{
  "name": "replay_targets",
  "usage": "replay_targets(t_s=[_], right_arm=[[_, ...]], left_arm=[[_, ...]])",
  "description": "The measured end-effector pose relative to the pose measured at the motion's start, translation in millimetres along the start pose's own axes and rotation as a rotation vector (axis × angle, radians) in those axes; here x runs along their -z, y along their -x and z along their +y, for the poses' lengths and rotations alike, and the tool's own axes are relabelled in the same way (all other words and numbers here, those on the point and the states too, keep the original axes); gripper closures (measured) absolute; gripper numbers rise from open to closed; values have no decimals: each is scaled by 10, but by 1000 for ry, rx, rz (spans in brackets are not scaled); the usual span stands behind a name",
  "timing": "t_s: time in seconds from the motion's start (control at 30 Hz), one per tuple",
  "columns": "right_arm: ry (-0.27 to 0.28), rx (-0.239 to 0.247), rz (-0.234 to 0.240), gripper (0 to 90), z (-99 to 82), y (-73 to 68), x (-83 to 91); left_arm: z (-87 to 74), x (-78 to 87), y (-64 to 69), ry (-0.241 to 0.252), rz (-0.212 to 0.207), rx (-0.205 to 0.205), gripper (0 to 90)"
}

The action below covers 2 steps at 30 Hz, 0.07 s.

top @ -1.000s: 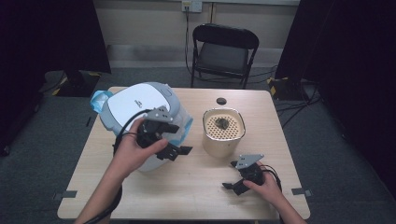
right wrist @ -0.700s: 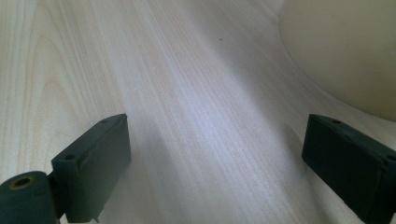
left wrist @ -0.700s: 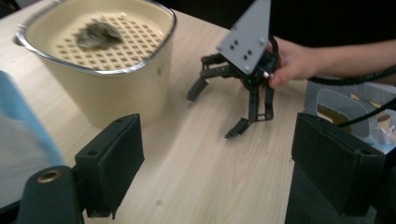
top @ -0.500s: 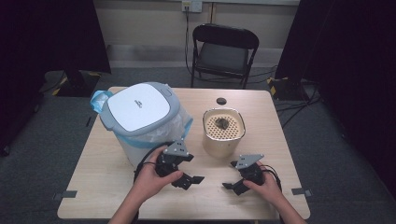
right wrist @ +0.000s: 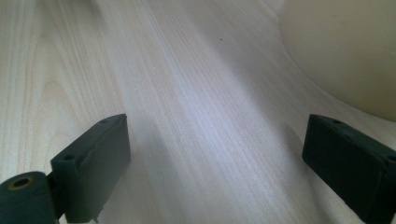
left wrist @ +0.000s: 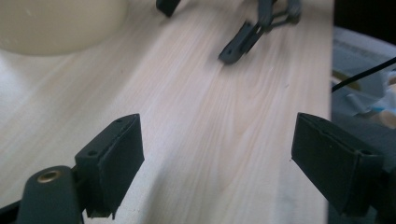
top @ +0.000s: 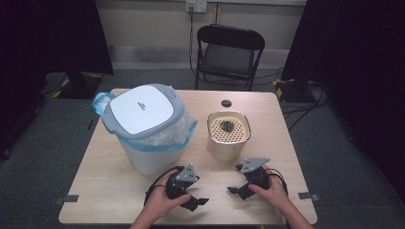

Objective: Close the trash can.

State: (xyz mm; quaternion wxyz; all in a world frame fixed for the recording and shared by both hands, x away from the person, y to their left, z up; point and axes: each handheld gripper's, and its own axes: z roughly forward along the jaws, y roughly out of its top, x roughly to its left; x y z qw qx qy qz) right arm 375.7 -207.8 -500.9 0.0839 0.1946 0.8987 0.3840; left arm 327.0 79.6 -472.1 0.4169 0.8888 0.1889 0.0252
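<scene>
Both the left gripper point(top: 195, 202) and right gripper point(top: 238, 187) rest empty, jaws apart, on the table point(top: 95, 191), the lidded bin point(top: 145, 129) closed just beyond, so work looks finished.

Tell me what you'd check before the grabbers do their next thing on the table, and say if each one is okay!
1. Left gripper jaws open with nothing between them: ok.
2. Right gripper jaws open with nothing between them: ok.
3. Both grippers low over the bare table, apart from each other: ok.
4. White lid shut on the bin: ok.
5. Cream pot upright, apart from the bin: ok.
6. What the dark lump on the pot's holed top is: cannot tell.
</scene>
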Motion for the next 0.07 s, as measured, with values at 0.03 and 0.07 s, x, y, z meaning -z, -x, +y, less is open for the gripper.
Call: replay_targets(t_s=[0.03,0.07], right_arm=[[-5,-4,0,34,5,-11,-8],[-13,-1,-3,9,15,-18,-20]], left_arm=[[-29,-34,0,-2,-1,2,164],[-55,-67,-2,-8,-1,-5,164]])
